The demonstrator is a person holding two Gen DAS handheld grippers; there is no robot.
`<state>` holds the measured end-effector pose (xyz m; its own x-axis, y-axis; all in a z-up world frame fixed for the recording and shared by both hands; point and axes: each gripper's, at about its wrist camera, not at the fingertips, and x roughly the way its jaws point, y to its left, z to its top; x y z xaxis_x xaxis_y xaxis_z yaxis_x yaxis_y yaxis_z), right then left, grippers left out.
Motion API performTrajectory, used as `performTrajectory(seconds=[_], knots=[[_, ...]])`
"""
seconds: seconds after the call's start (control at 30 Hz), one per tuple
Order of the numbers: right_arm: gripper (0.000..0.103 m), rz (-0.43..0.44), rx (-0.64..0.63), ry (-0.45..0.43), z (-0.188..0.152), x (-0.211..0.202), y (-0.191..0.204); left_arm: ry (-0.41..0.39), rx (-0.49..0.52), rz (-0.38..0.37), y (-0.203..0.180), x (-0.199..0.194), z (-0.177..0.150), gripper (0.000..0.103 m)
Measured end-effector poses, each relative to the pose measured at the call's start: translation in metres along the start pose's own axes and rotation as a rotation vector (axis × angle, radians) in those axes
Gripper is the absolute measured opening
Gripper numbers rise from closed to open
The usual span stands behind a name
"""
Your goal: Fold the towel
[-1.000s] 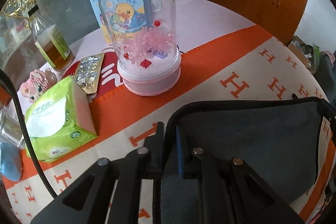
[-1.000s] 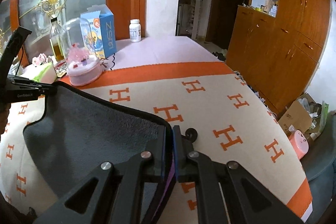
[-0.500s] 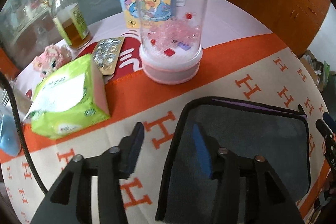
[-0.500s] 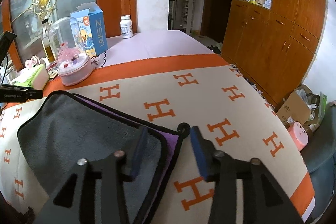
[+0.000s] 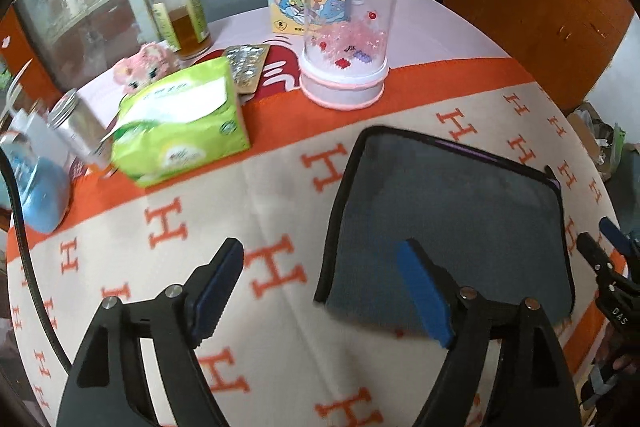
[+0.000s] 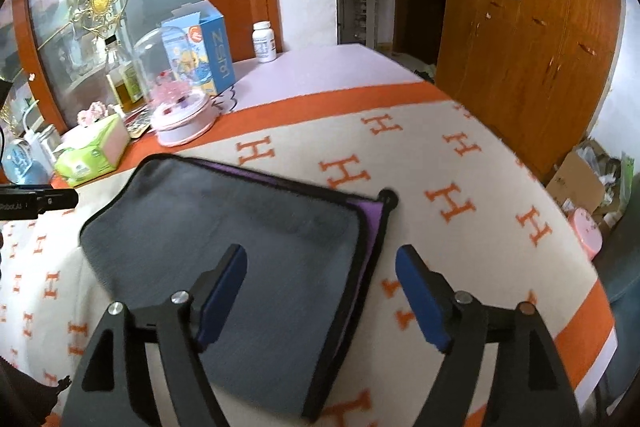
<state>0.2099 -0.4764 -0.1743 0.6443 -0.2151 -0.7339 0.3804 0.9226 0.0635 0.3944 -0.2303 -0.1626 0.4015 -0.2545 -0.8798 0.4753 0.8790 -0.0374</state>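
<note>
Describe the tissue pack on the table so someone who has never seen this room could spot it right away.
Start at the orange-and-cream blanket with the H pattern that covers the table, and follow its orange border to the cluttered far left corner. The tissue pack lies there, left of the glass dome on its pink base. It is the only soft, bright green package, with a white panel on top.

Left claw (image 5: 320, 287): matte black angular arms with triangular cut-outs, silver round screws at pivots, blue ridged pads (image 5: 424, 291) on finger tips. Black cable along left edge. Right claw (image 6: 320, 291): same build, blue pads (image 6: 420, 303), silver screws.
</note>
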Motion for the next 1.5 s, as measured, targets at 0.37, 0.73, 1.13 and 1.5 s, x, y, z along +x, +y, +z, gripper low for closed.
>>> performTrajectory(seconds=[0.37, 0.73, 1.13, 1.5], knots=[[0.094, 0.081, 0.009, 0.044, -0.052, -0.046, 0.048, -0.031, -0.046, -0.004, 0.037, -0.064, -0.066, 0.08], [0.1, 0.12, -0.009, 0.003, -0.096, -0.112, 0.108, -0.045, -0.079, 0.031, 0.085, -0.137, -0.154, 0.095], [0.1, 0.208, -0.141, -0.007, -0.116, -0.174, 0.168, -0.084, -0.18, 0.093, 0.128, -0.22, -0.225, 0.101], [0.1, 0.341, -0.272, 0.017, -0.1, -0.21, 0.184, -0.114, -0.315, 0.108, 0.121, -0.256, -0.251, 0.102]])
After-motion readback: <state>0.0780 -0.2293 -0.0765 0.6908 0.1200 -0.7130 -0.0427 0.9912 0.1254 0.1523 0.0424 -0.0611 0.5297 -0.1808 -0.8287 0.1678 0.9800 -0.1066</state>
